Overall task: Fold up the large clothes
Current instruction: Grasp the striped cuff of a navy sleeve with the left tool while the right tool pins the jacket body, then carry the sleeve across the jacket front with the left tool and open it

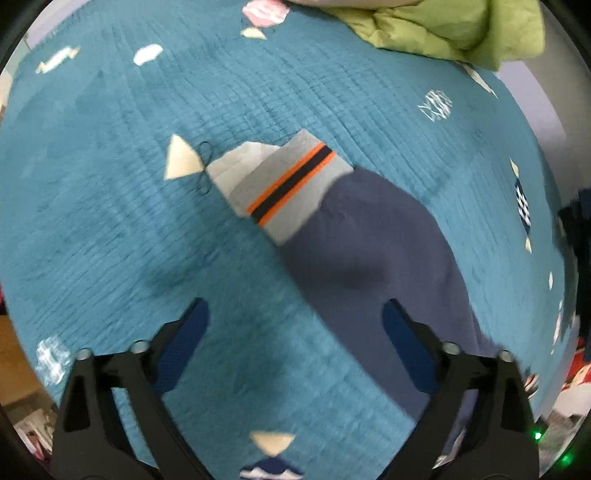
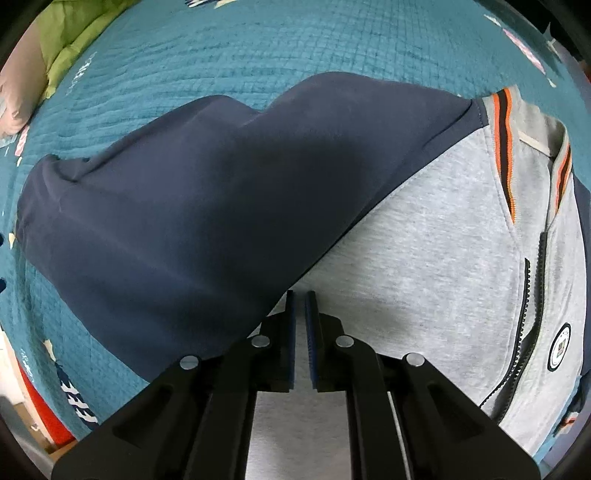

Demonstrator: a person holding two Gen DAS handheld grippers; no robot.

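Observation:
A grey and navy zip jacket (image 2: pixel 424 258) lies on the teal bedspread (image 2: pixel 258 44). Its navy sleeve (image 2: pixel 184 203) is laid out to the left, and the orange-and-black striped collar (image 2: pixel 502 122) sits at the upper right. My right gripper (image 2: pixel 300 293) points down, shut, with its tips pinching cloth at the seam where sleeve meets grey body. In the left wrist view the same sleeve (image 1: pixel 369 258) runs diagonally and ends in a grey striped cuff (image 1: pixel 295 184). My left gripper (image 1: pixel 295 301) hangs open above it. Its right finger (image 1: pixel 402 332) is over the sleeve, its left over bare bedspread.
A green quilt (image 1: pixel 443 26) is bunched at the far edge of the bed, also visible in the right wrist view as the quilt (image 2: pixel 62 48) at top left. The bedspread (image 1: pixel 110 221) carries small printed patches. A zipper (image 2: pixel 532 314) and round badge (image 2: pixel 559 347) mark the jacket's front.

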